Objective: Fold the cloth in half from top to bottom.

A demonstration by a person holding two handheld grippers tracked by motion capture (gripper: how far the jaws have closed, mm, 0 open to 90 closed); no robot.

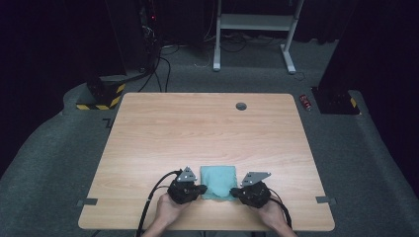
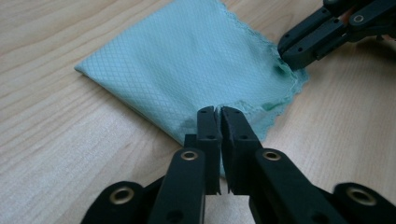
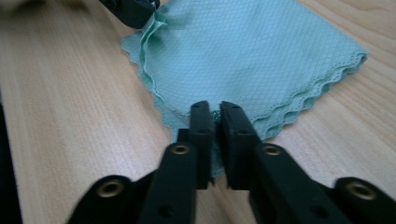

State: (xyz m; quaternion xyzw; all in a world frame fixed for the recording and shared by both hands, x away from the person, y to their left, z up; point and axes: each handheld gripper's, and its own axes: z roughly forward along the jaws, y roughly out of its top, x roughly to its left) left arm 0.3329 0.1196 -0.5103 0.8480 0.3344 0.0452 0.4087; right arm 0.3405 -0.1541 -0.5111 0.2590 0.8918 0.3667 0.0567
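- High view: I see the folded green cloth (image 1: 218,182) lying flat near the front edge of the table (image 1: 197,123), between my two tools. The left gripper (image 1: 201,188) sits at its near left corner and the right gripper (image 1: 234,191) at its near right corner, so both are equally close. Past the cloth the tabletop is bare and wide; toward me only a narrow strip of wood remains before the edge.
- Left gripper view: the cloth (image 2: 187,60) spreads away from my left gripper (image 2: 218,112), whose jaws stand almost together with a thin slit between them, the corner of the fabric in that slit. Whether the pads press on it I cannot tell. The right gripper (image 2: 292,58) bites the scalloped edge at the far corner.
- Right gripper view: the right gripper (image 3: 215,108) shows the same narrow gap over its corner of the cloth (image 3: 252,51); grip uncertain. The layered wavy edges run off to the right, and I judge any lift or unfold must go away from me.
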